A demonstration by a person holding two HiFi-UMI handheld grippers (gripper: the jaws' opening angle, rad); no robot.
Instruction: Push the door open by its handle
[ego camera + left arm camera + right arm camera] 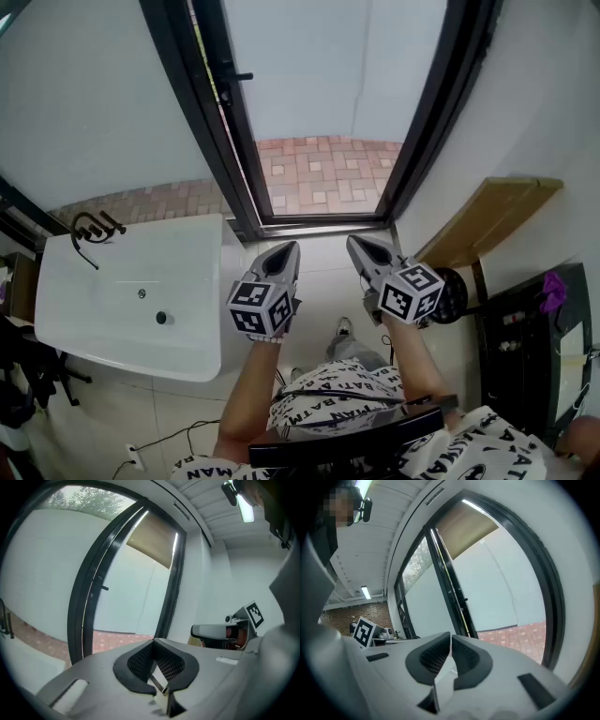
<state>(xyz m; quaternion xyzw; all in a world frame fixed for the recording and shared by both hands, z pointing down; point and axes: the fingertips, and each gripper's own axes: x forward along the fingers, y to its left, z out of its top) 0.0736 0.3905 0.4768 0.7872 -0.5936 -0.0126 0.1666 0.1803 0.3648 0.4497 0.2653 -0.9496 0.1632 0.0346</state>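
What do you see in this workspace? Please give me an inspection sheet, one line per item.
Surface: pale tiled floor.
Job's things: dark-framed door, handle untouched; the doorway looks open onto brick paving.
Clutter: white basin with black tap; wooden board by the right wall.
Grippers: left gripper and right gripper both shut, empty, short of the door.
Cables: dark cable on the floor.
Surroundings: white wall.
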